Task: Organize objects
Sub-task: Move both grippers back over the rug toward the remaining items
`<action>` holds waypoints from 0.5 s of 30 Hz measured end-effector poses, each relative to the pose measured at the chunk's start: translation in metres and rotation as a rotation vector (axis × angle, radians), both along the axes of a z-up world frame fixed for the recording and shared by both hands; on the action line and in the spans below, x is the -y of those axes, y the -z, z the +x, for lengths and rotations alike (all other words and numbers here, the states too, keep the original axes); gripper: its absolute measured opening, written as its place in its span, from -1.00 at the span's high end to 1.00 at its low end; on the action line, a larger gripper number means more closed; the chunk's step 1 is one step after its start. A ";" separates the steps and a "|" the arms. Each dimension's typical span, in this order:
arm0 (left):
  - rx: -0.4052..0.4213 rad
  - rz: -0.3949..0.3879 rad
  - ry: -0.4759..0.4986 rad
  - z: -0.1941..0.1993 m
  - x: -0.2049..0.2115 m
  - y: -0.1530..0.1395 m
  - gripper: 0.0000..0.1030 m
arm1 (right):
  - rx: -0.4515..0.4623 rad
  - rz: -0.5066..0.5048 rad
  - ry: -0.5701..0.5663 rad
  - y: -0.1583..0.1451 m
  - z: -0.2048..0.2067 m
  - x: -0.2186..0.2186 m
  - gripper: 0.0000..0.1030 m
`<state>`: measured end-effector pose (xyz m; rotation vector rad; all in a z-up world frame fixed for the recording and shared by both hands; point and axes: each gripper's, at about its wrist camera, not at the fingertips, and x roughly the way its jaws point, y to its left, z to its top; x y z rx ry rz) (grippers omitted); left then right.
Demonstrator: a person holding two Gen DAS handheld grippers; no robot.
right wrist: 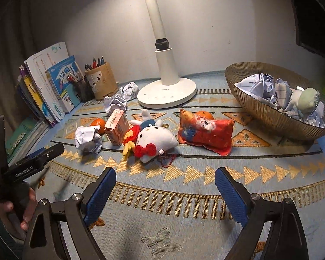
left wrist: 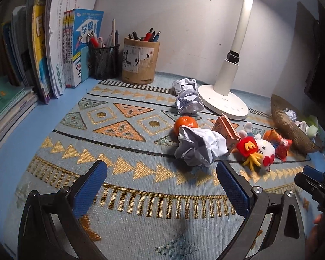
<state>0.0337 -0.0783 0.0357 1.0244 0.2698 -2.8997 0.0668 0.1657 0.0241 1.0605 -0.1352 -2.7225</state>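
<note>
Both claws are held apart over the mat (right wrist: 205, 216), the left gripper (left wrist: 161, 184) and right gripper (right wrist: 165, 189) empty. A paper ball (left wrist: 200, 146) is seen beside the tangerine (left wrist: 185, 124) (touching it); the bowl (right wrist: 270, 112) is already holding paper.

The right hand-held gripper (right wrist: 164, 186) hangs over the patterned mat (right wrist: 184, 195) with its blue pads spread wide and nothing between them. Straight ahead lies a white plush cat (right wrist: 156, 138) — a red snack bag (right wrist: 205, 134) to its right, a small orange carton (right wrist: 117, 127) and a crumpled paper ball (right wrist: 87, 138) to its left. Far right ahead, a ribbed bowl (right wrist: 266, 110) holds crumpled papers. The left hand-held gripper (right wrist: 35, 160) shows at the left edge, whether gaping or closed unclear.
</note>
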 end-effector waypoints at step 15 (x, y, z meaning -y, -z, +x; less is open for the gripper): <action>0.164 0.257 0.152 -0.067 0.004 0.009 -0.89 | 0.069 -0.100 0.016 0.002 -0.011 -0.028 -0.80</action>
